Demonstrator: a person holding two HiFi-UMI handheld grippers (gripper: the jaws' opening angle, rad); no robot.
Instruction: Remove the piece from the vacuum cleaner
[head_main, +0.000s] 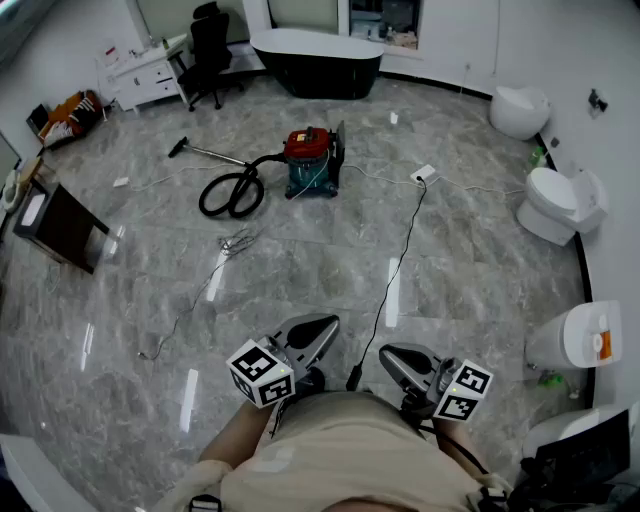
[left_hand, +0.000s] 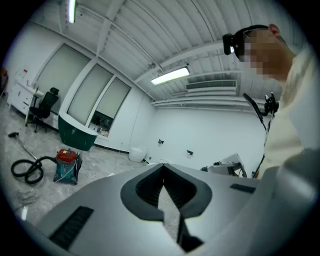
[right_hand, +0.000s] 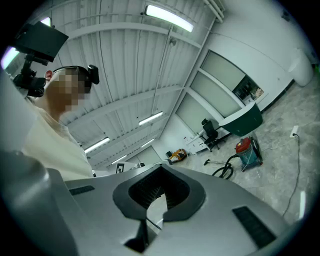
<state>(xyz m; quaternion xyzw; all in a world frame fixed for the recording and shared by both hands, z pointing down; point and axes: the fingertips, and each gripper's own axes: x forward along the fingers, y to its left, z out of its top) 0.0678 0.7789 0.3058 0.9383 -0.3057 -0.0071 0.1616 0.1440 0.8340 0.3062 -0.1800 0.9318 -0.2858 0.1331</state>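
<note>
Both tools idle at the person's waist, nothing in hand. Left tool (head_main: 324, 326) has its jaws together and empty; its own view shows the tips meeting on bare air. Right tool (head_main: 388, 353) is the same, clamped to nothing and tipped slightly up. The vacuum cleaner (head_main: 312, 160) sits far out on the marble floor (head_main: 300, 270), well apart from both tools: red top, teal body, upright, in front of the dark bathtub (head_main: 315, 60). Its black hose (head_main: 232, 192) is coiled just left of it, and a thin wand (head_main: 205, 152) runs further left to a floor nozzle. A power cable (head_main: 400, 255) trails from near the person's feet toward a white socket block (head_main: 424, 175) right of the machine. So the step in hand looks like the approach, with no contact yet. Which piece is meant to come off is too small to tell from here; my guess is the hose or wand end, not confirmed. To do it well: walk in clear of the cable and come round to the hose side. Open both tools before reaching in. Pin the body or the hose cuff with one and pull the piece straight along its joint with the other. A sideways yank would likely tip or roll the canister. Grip near the joint, not mid-hose, since the coil will just flex.
</note>
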